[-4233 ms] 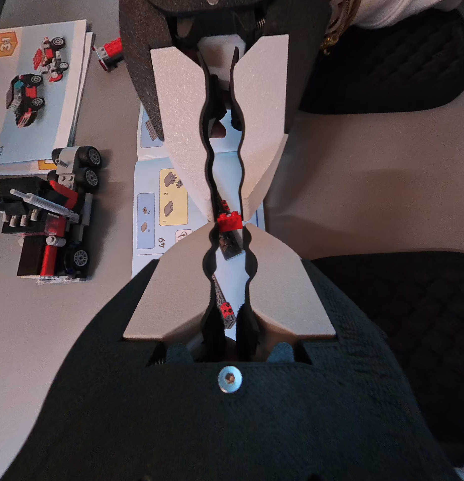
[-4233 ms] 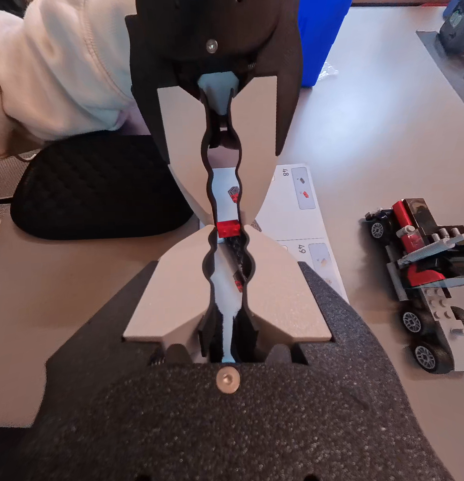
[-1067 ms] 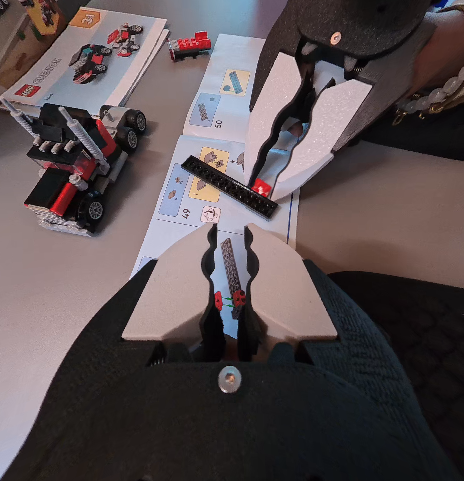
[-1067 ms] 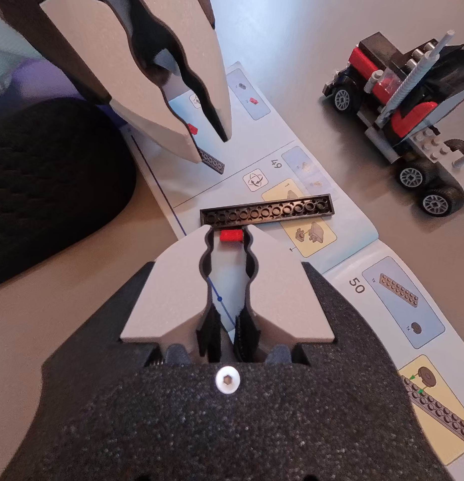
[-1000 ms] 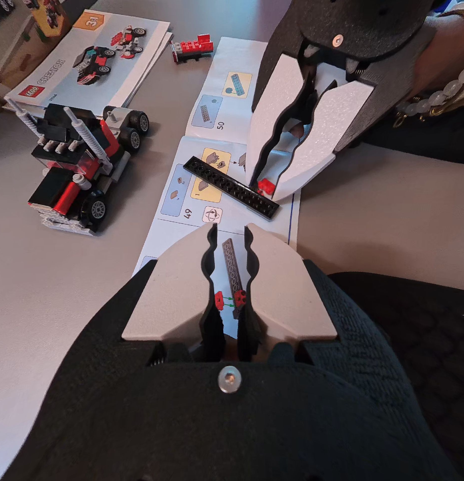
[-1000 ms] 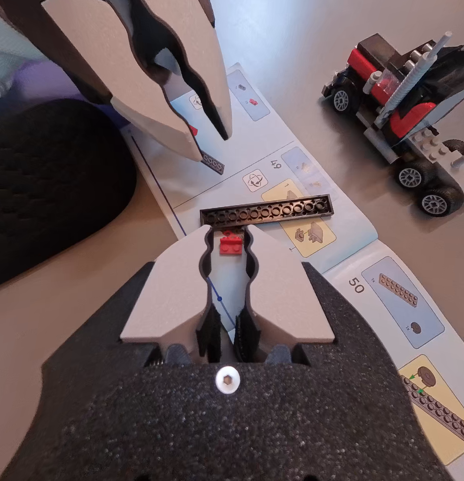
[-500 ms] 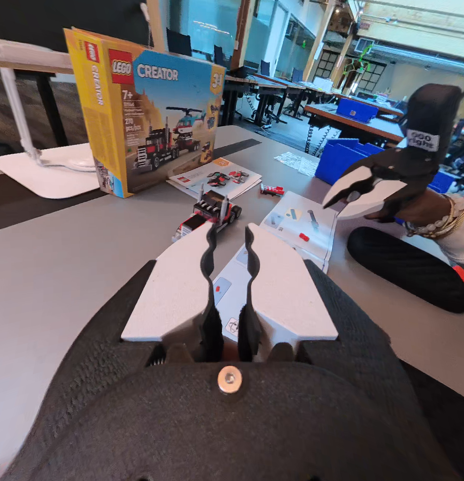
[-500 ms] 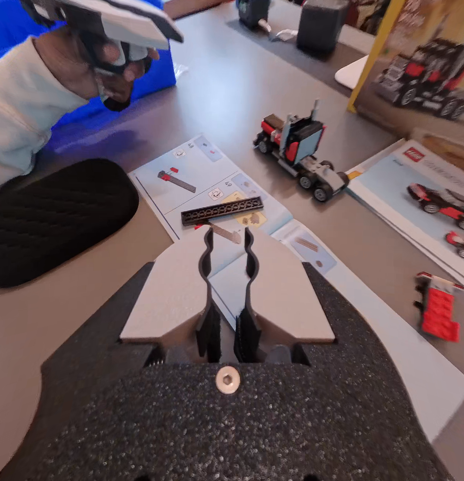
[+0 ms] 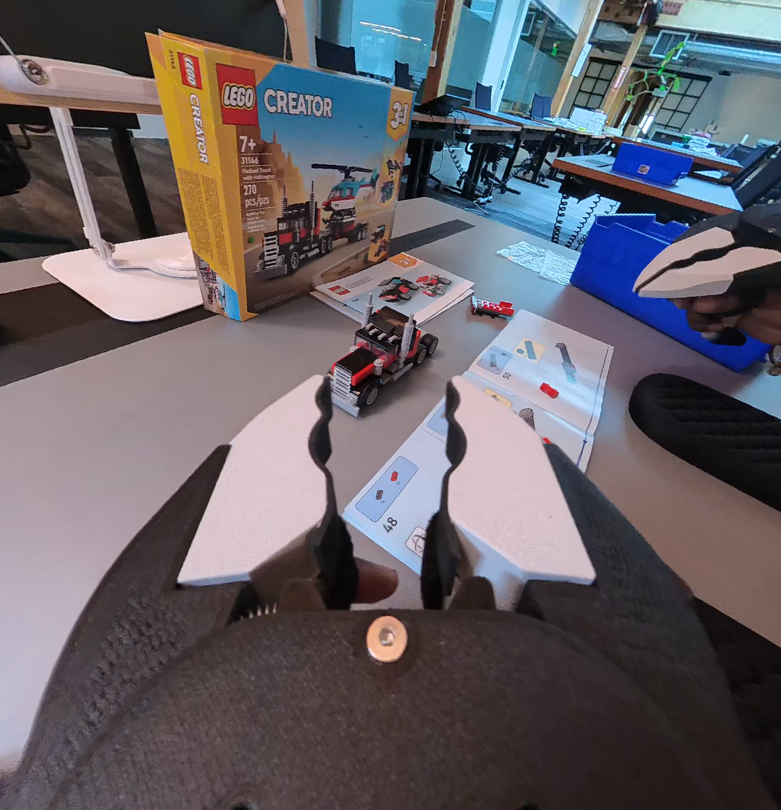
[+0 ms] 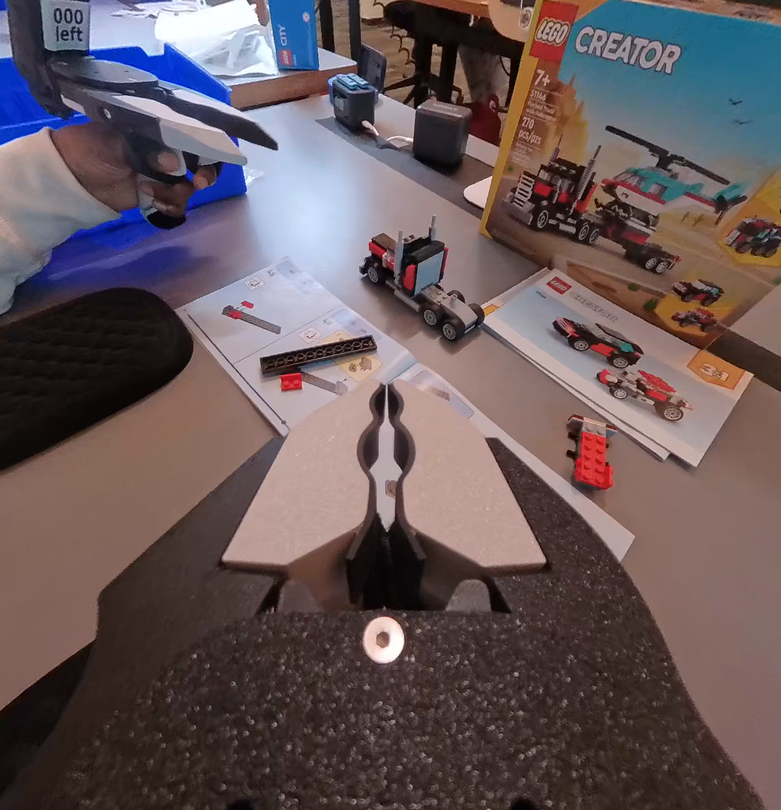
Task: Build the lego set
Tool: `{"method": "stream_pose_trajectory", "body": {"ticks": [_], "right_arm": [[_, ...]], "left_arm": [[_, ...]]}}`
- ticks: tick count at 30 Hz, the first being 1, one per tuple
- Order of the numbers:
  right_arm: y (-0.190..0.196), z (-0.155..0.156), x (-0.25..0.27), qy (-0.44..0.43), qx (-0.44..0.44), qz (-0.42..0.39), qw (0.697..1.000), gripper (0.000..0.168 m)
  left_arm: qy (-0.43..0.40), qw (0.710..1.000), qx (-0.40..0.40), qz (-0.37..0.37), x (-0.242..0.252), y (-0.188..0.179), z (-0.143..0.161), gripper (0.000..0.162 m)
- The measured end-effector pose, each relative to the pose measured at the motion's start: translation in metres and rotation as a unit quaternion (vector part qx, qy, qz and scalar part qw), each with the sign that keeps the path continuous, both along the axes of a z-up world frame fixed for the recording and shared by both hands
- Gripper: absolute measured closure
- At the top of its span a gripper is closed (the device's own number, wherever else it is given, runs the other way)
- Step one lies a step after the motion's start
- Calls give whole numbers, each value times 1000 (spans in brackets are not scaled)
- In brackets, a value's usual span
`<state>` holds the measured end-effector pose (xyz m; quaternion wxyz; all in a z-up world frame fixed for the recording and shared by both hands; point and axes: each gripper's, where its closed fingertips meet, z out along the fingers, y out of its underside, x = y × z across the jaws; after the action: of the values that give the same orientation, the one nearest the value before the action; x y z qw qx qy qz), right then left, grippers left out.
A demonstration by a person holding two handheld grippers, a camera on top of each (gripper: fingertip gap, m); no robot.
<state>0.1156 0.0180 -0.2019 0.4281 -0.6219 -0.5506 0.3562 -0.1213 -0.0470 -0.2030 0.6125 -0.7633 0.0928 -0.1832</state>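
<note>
On the open instruction booklet (image 10: 292,315), the long black plate (image 10: 318,354) lies flat with the small red piece (image 10: 290,382) just beside its near edge — loose, not pressed on. That's the news: a second ago the right gripper was down over that spot with the red piece between its fingers, and moments before that both grippers were nose to nose on it. Now both have pulled up and away, and the pieces sit unattended.

The right gripper (image 10: 387,388) hovers over the booklet's near edge with its fingers clenched together, nothing between them. The left gripper (image 9: 386,385) is lifted high and level, fingers spread wide, released and empty — from the right wrist view it hangs well above the tabletop (image 10: 318,193), off to the side.

Farther out, the finished truck cab (image 10: 417,280) stands beyond the booklet, a small red sub-assembly (image 10: 591,456) rests near the closed manuals (image 10: 616,359), and the set's box (image 10: 643,166) stands upright behind.

My read: the red piece came away unattached, so this join is not done. Expect a re-grip — one gripper pinning the plate, the other seating the red piece on its end studs.
</note>
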Motion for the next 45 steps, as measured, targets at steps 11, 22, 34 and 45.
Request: {"method": "stream_pose_trajectory", "body": {"ticks": [11, 22, 34, 45], "right_arm": [[-9, 87, 60, 40, -28, -24, 999, 102], [67, 133, 302, -92, 52, -207, 973, 165], [73, 22, 324, -150, -63, -118, 980, 129], [45, -71, 308, -262, -114, 3, 958, 165]], "left_arm": [[38, 999, 2, -30, 13, 0, -18, 161], [6, 1000, -7, 8, 3, 11, -21, 87], [44, 993, 85, 73, 27, -15, 52, 161], [14, 987, 23, 156, 39, -38, 31, 137]]}}
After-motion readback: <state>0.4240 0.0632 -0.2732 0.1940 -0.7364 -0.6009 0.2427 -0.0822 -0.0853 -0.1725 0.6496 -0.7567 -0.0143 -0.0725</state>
